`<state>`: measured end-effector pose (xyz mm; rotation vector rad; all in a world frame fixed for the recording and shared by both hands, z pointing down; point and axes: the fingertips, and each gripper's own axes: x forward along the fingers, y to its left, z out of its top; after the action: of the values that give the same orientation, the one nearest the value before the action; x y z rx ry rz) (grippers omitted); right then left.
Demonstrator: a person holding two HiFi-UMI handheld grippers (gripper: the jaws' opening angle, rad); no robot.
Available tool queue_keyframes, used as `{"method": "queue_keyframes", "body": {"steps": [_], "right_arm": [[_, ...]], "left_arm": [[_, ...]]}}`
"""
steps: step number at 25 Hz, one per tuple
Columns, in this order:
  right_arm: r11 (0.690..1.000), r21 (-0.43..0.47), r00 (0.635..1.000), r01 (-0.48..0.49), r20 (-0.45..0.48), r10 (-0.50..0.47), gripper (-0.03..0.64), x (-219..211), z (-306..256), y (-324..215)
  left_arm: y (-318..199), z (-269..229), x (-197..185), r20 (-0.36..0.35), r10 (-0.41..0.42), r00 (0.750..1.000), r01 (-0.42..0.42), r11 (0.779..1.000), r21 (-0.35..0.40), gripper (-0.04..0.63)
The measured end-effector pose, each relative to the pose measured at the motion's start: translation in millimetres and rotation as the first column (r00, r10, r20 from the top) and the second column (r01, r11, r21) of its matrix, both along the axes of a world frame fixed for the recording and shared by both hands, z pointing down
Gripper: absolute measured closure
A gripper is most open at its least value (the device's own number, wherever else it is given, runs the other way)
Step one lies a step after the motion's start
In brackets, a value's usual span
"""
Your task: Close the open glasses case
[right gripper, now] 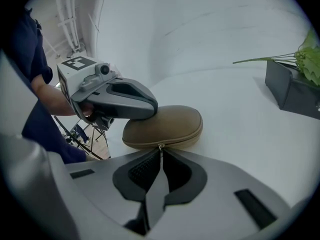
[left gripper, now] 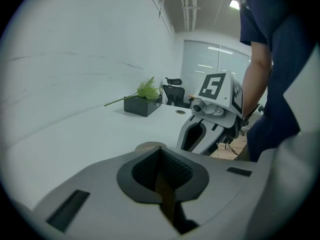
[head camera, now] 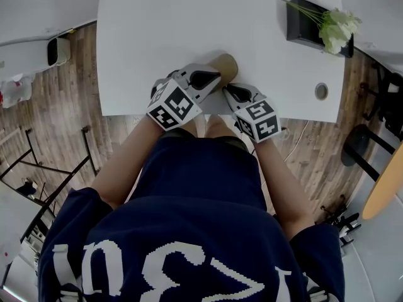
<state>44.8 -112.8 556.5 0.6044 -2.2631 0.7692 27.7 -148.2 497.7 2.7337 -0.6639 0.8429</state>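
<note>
My right tongs point(right gripper: 160, 153) are closed, with the zip pull point(right gripper: 160, 146) pinched at their tips. My left tongs point(left gripper: 161, 156) are clamped on a thin tan strip of the case point(right gripper: 167, 126), reaching over its left end from above. The case lies flat on the worktop point(head camera: 157, 30) with its lid down on its base. It is close to the near edge, about midway along, with both tongs touching it. Further out, by the right edge, is a round hole point(head camera: 321, 91). At the far right corner stands a dark box point(head camera: 305, 21) of pale flowers point(head camera: 337, 29), well apart from the case.
</note>
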Motion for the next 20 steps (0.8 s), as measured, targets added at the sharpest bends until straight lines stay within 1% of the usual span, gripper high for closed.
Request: {"method": "queue_keyframes", "body": {"steps": [3, 5, 9, 13, 15, 18, 20], "right_arm": [[0.997, 0.036, 0.996, -0.062, 0.062, 0.059, 0.592, 3.9, -4.9, -6.5], [0.993, 0.059, 0.993, -0.098, 0.076, 0.093, 0.595, 10.7, -6.8, -11.7], [0.988, 0.060, 0.989, -0.141, 0.056, 0.138, 0.595, 24.1, -2.4, -26.9], [0.986, 0.084, 0.990, -0.143, 0.001, 0.143, 0.597, 36.5, 2.9, -53.2], [0.989, 0.108, 0.994, -0.100, -0.033, 0.104, 0.597, 36.9, 5.1, -69.5], [0.991, 0.128, 0.996, 0.034, -0.085, -0.023, 0.597, 29.8, 8.2, -86.3], [0.984, 0.121, 0.988, 0.128, -0.103, -0.116, 0.595, 23.7, 10.0, -93.1]], "left_arm": [[-2.0, 0.2, -1.9, -0.006, -0.017, 1.000, 0.017, 1.000, 0.000, 0.581], [-1.7, 0.8, -2.4, -0.001, -0.016, 1.000, 0.016, 1.000, -0.003, 0.581], [-0.2, 1.9, -1.6, 0.000, -0.005, 1.000, 0.005, 1.000, -0.002, 0.581], [0.3, 0.3, -2.3, -0.002, -0.003, 1.000, 0.003, 1.000, -0.007, 0.581], [0.2, 0.7, -2.2, -0.003, 0.000, 1.000, 0.000, 1.000, -0.009, 0.581], [-0.2, 2.2, -1.1, -0.010, 0.007, 1.000, -0.007, 1.000, -0.020, 0.581], [0.3, 3.4, -1.2, -0.011, 0.011, 1.000, -0.011, 0.999, -0.030, 0.581]]}}
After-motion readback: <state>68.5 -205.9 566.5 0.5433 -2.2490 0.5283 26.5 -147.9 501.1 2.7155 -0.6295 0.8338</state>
